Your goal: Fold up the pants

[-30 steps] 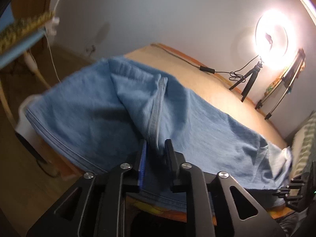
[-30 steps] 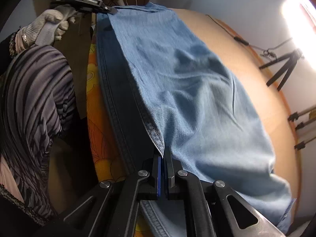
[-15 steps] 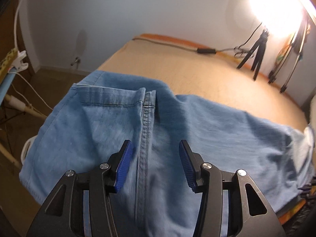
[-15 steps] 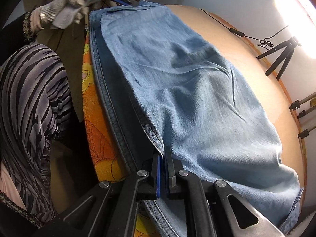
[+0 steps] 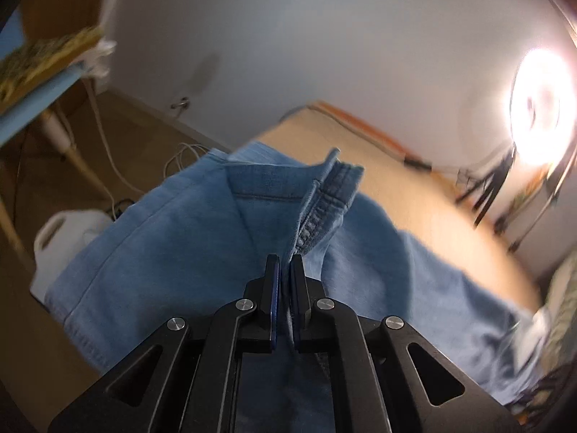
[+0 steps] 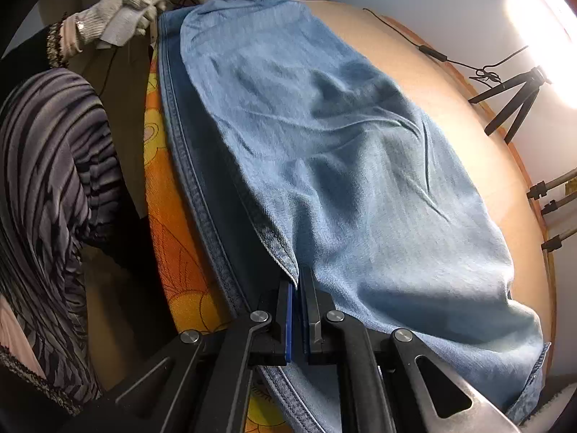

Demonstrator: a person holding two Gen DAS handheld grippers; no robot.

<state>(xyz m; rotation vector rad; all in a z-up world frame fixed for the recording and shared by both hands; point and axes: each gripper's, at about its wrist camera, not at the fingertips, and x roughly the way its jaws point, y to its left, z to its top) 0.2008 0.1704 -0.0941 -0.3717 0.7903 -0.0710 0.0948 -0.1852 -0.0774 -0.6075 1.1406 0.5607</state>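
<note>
Lying lengthwise across the light wooden tabletop (image 6: 479,166), the pale blue pants (image 6: 360,180) spread from the far corner down to the near edge, where their darker seamed side hangs over an orange flowered cloth (image 6: 180,259). At the near end, the right claw (image 6: 296,310) is clamped tight on the hemmed edge of the denim, its blue-padded fingers pinching a thin fold between them. At the far end, a gloved hand (image 6: 115,18) holds the left claw (image 5: 283,288) against the other end of the garment. Seen from that side, its jaws have just been closing, and they now pinch a ridge of denim beside the thick stitched seam, which stands up in a peak ahead of the fingertips. Some of the fabric on this end droops past the tabletop corner toward a white plastic jug (image 5: 68,231) on the floor. A striped sleeve (image 6: 47,180) fills the space to the left of the tabletop. A bright ring light (image 5: 541,108) glows by the white wall, with a black tripod (image 6: 512,97) and a thin black cable (image 6: 432,54) along the tabletop's far side
</note>
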